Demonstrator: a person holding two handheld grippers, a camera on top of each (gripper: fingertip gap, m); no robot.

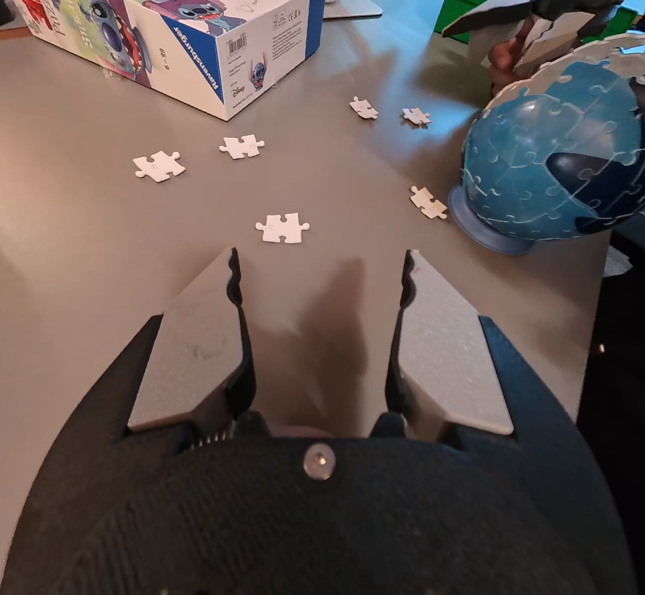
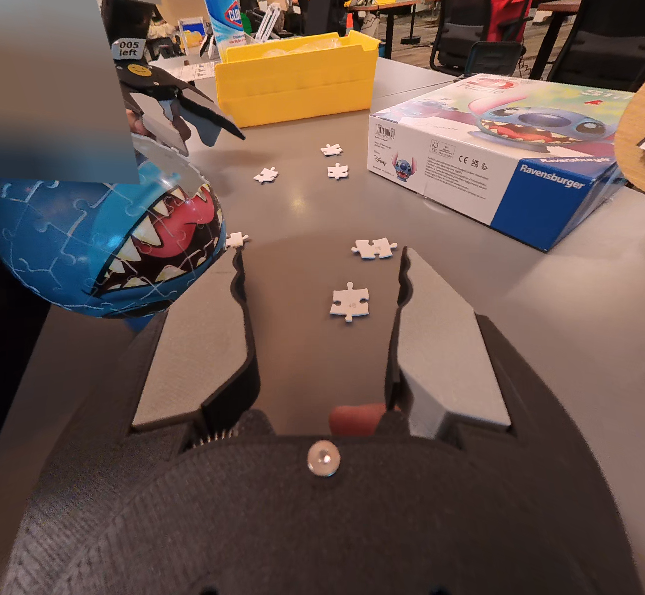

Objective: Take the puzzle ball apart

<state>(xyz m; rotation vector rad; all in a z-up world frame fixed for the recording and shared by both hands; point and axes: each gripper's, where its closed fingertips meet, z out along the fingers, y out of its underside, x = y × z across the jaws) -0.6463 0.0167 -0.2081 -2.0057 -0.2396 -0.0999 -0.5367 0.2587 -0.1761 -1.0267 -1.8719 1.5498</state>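
Left wrist view: the grey worktop [image 1: 104, 264] carries the box [image 1: 174, 26], then the ball [image 1: 544, 173] on its stand at the right edge, top already stripped. White pieces [image 1: 282, 228] lie scattered face-down, dropped clear. Left hand-held gripper [image 1: 323, 253] gapes empty, ball off to its right; right hand-held gripper [image 2: 321, 253] likewise released, ball at its left.

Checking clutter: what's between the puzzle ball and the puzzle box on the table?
Loose white puzzle pieces, lying face-down on the grey table, spread between the puzzle ball and the puzzle box. Both wrist views show it.
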